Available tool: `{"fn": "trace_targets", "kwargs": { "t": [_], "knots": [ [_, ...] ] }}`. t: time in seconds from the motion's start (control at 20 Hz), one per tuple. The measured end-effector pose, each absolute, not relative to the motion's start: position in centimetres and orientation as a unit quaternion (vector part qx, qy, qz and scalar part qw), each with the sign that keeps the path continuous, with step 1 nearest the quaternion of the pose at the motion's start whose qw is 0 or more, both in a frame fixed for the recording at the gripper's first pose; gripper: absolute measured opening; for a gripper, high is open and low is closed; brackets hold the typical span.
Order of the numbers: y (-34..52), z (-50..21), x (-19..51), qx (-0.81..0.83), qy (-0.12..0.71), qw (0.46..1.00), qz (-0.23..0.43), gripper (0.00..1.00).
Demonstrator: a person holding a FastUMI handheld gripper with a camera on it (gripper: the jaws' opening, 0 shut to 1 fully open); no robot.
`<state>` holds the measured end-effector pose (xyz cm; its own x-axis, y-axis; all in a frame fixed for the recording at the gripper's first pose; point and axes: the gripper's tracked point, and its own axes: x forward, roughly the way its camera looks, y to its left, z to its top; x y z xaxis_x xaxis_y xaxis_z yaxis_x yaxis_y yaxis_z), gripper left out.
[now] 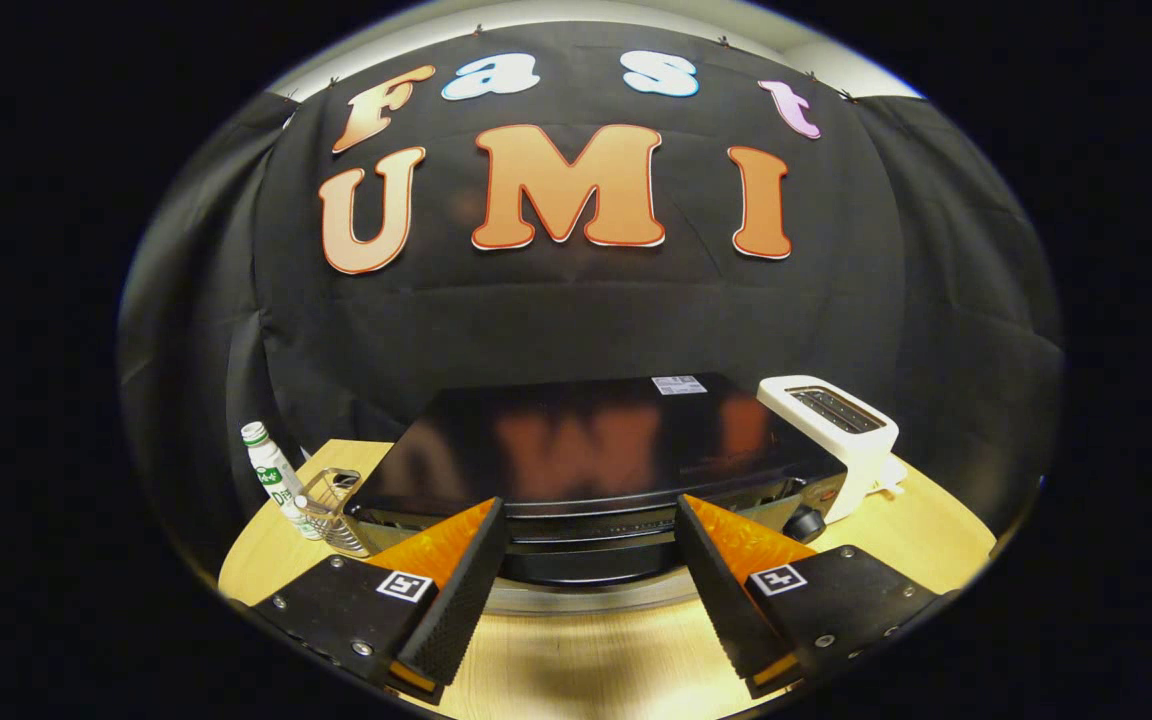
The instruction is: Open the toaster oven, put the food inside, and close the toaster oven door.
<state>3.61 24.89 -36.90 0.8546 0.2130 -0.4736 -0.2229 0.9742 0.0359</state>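
Claw (591, 530) held spread wide above the table (586, 660), gripping nothing; fingers (456, 590) parted, with bare wood between them. Square black-and-white marker tag (404, 586) fixed to the left finger mount, a matching tag (778, 578) on the right.

Toaster oven (586, 450) just ahead of the fingertips, centred between them, standing on the light wooden table. Top panel black and glossy, mirroring blurred orange shapes from the wall behind. Door (586, 535) at the front edge seen from above, apparently closed; dark handle bar running across between the fingertips, with a curved metallic rim below it. Round black control knob (804, 522) at the front right corner, just beyond the right finger. Small white label (679, 384) near the rear edge of the top panel; print too small to read.

White two-slot pop-up toaster (836, 430) just beside the oven's right rear corner, slots facing up.

White plastic bottle (271, 475) with green cap to the left of the oven, tilted in this fisheye view; green lettering on its label partly visible but not legible. Clear wire-patterned container (331, 510) between bottle and oven, close to the oven's left front corner.

Black cloth wall (586, 320) behind all items.
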Motion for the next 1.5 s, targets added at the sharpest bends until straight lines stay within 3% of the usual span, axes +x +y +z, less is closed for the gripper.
{"fn": "trace_targets", "kwargs": {
  "t": [0.65, 1.5],
  "knots": [
    [21.6, -39.2, -4.9, 0.014, 0.304, 0.945, 0.119, 1.00],
    [19.4, -49.7, -12.4, -0.030, 0.423, 0.898, 0.117, 1.00]
  ]
}}
